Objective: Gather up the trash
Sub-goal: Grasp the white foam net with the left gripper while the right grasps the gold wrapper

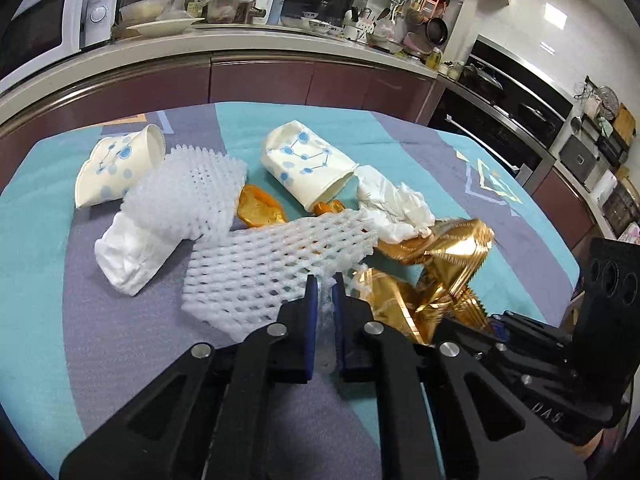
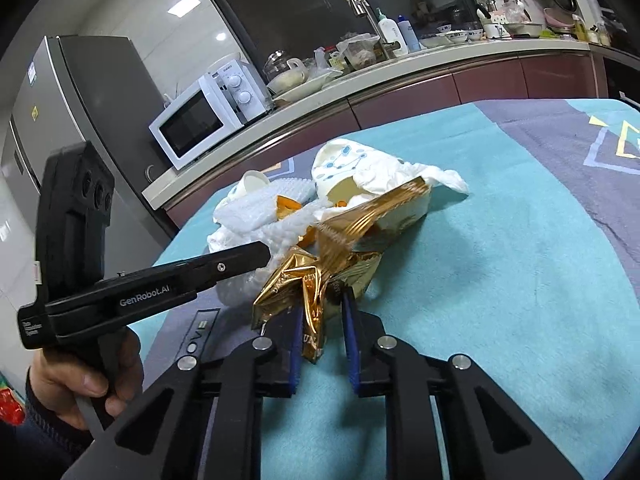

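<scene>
A trash pile lies on the teal and grey tablecloth (image 1: 120,340): two crushed paper cups (image 1: 308,164) (image 1: 116,164), two white foam fruit nets (image 1: 276,256) (image 1: 188,196), crumpled white tissue (image 1: 396,204), orange peel (image 1: 260,208) and a gold foil wrapper (image 1: 444,264). My left gripper (image 1: 325,284) is shut on the near edge of the flat foam net. My right gripper (image 2: 322,300) has its jaws narrowly apart around the gold foil wrapper (image 2: 316,280); a firm grip is unclear. The left gripper's body (image 2: 160,288) shows at the left of the right wrist view.
A kitchen counter (image 1: 240,46) with a microwave (image 1: 60,12), dishes and bottles runs behind the table. An oven (image 1: 500,120) stands to the right. A fridge (image 2: 60,120) stands at the left in the right wrist view.
</scene>
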`<state>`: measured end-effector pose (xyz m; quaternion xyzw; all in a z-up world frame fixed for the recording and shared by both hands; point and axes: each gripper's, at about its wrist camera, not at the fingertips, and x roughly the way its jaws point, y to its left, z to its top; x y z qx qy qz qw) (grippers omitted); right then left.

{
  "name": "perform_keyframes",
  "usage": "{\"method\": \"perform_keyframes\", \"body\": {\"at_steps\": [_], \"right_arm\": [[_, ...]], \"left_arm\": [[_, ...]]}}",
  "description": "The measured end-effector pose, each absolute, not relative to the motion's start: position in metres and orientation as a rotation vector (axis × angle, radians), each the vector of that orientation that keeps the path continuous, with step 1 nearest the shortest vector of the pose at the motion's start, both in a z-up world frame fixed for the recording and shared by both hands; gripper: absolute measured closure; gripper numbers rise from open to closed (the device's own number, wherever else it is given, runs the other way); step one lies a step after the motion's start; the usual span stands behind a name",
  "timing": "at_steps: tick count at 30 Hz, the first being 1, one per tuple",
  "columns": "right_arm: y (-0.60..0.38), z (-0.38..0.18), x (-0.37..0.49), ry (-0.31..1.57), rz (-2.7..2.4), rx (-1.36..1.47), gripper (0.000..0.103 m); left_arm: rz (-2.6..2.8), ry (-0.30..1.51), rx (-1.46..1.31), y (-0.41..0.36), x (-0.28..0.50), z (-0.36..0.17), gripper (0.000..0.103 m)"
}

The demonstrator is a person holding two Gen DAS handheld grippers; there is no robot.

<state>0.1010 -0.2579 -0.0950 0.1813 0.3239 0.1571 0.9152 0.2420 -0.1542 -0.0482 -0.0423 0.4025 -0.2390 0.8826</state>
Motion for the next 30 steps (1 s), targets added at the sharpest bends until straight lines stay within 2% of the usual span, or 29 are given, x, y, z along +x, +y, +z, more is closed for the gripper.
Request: {"method": "perform_keyframes", "body": {"at_steps": [12, 13, 30], "right_arm": [[-0.257, -0.084, 0.072, 0.647, 0.394, 0.403, 0.089], [-0.256, -0.083, 0.069, 0.643, 0.404, 0.405, 0.097], [-0.235, -0.040, 0.046, 0.526, 0.461, 0.358, 0.097]], "left_arm": [[-0.497, 0.735, -0.144, -0.120, 0.207, -0.008, 0.097], [-0.496, 0.723, -0.147, -0.116, 0.203, -0.004, 0.097], [-0.400, 0.524, -0.209, -0.039, 0.133, 0.065, 0.097]]}}
